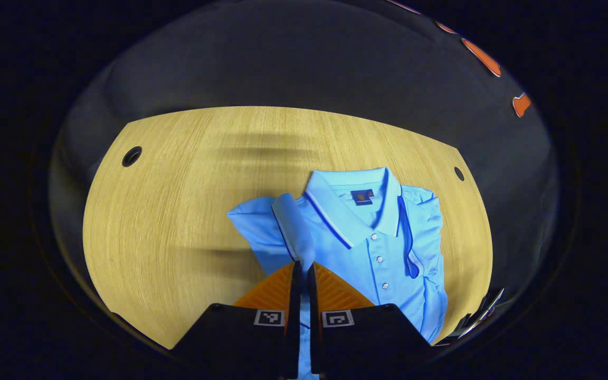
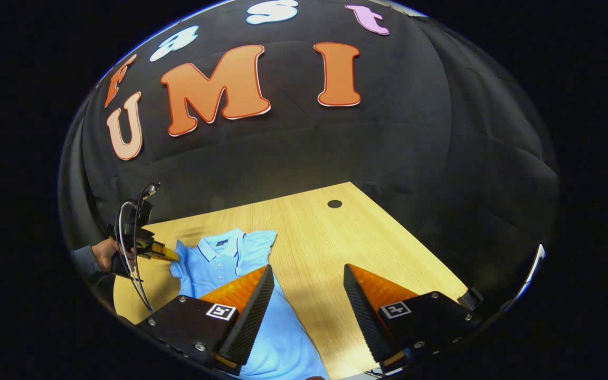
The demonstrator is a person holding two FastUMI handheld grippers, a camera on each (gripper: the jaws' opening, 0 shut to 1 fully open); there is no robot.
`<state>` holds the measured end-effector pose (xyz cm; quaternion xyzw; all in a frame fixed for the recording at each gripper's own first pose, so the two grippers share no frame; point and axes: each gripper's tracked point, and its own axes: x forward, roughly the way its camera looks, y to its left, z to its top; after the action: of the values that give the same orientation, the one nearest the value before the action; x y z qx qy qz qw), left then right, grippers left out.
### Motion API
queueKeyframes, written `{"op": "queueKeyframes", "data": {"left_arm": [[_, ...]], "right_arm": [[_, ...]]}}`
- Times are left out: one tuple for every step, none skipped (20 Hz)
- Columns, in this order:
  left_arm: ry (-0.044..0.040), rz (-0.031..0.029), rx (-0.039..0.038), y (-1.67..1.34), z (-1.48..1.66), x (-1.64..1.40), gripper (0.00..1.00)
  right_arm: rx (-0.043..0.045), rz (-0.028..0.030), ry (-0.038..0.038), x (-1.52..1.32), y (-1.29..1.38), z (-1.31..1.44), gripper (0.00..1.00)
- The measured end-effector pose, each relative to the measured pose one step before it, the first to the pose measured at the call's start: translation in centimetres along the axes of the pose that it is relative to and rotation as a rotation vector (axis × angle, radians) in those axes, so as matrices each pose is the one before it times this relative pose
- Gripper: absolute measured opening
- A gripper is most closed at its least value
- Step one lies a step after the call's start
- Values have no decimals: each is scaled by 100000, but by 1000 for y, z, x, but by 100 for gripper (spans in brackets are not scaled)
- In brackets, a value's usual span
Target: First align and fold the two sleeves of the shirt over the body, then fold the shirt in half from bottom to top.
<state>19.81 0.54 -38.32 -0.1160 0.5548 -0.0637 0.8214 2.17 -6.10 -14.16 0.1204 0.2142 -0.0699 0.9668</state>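
My left tool (image 1: 303, 269) pinches one sleeve (image 1: 294, 228) of the blue polo shirt (image 1: 372, 248).

The one shirt lies collar (image 1: 354, 203) up on the wooden tabletop (image 1: 177, 211), buttons showing, and its other sleeve (image 1: 424, 232) is already folded over the body. My right tool (image 2: 308, 287) hangs beside the shirt with fingers spread wide, gripping nothing. Two round holes (image 1: 131, 156) sit in the tabletop's far corners, beyond the collar. A hand (image 2: 104, 254) holds the left tool.

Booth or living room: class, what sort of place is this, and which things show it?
Probably a recording booth, not a home: a bare wooden table with cable holes, a black cloth wall behind, and hand-held grippers folding a blue polo shirt.
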Motion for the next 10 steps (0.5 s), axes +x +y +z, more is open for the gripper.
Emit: {"op": "queueKeyframes", "data": {"left_arm": [[602, -136, 794, -724, 90, 383, 11], [829, -716, 764, -771, -38, 322, 12], [1001, -306, 663, -684, -83, 448, 12], [603, -1259, 326, -707, -43, 512, 13], [352, -2159, 80, -962, 28, 314, 13], [368, -1900, 341, -669, -119, 318, 24], [553, -2848, 253, -864, -32, 131, 22], [353, -2687, 140, -817, -184, -18, 41], [-201, -1070, 593, -295, -109, -185, 60], [-556, 932, 1531, 107, -111, -153, 78]], "right_arm": [[-82, -720, 581, -197, -296, -309, 84], [191, -677, 737, -110, -235, -329, 84], [419, -576, 634, -167, -193, -333, 85], [441, -500, 389, -194, -221, -326, 85], [559, -806, 792, -57, -266, -426, 85], [767, -478, 905, -17, -201, -483, 85], [784, -374, 998, -114, -91, -398, 86], [621, -87, 851, -93, -102, -406, 86], [365, -40, 754, -5, -55, -291, 86], [126, 304, 1131, 55, -79, -467, 86]]}}
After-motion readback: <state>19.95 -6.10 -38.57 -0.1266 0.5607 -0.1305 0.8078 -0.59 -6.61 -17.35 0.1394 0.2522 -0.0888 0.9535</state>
